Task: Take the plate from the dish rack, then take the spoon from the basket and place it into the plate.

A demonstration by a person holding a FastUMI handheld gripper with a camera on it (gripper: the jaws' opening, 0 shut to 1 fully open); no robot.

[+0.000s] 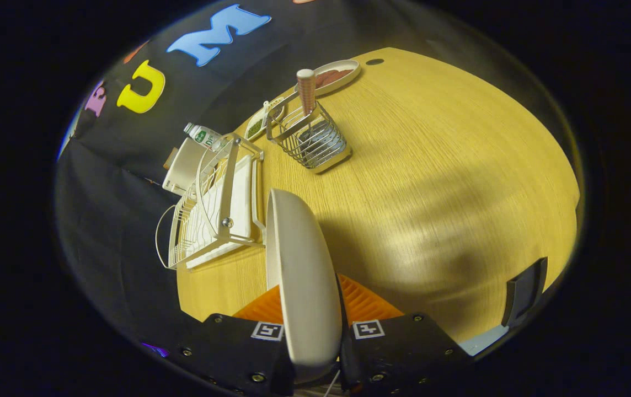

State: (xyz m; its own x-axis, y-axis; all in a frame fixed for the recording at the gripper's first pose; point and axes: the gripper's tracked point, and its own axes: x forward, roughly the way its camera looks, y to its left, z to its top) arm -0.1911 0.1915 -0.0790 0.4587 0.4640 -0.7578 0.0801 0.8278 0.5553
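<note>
Holding the plate (299,275) on its edge, our claw (313,331) is clamped on its rim, so it clears the dish rack (216,209) beside it. Beyond, the spoon (306,91) stands upright in the basket (310,138) on the counter (431,165).

plates: 1 (299,275), clamped edge-on between both fingers of gripper (315,336) | dish racks: 1 (213,204) | wire baskets: 1 (310,138) | spoon handles in basket: 1 (306,88) | small dishes beyond basket: 2, oval (337,74) and green-filled (257,124) | bottles: 1 (202,135) | tables: 1 (431,165)
</note>
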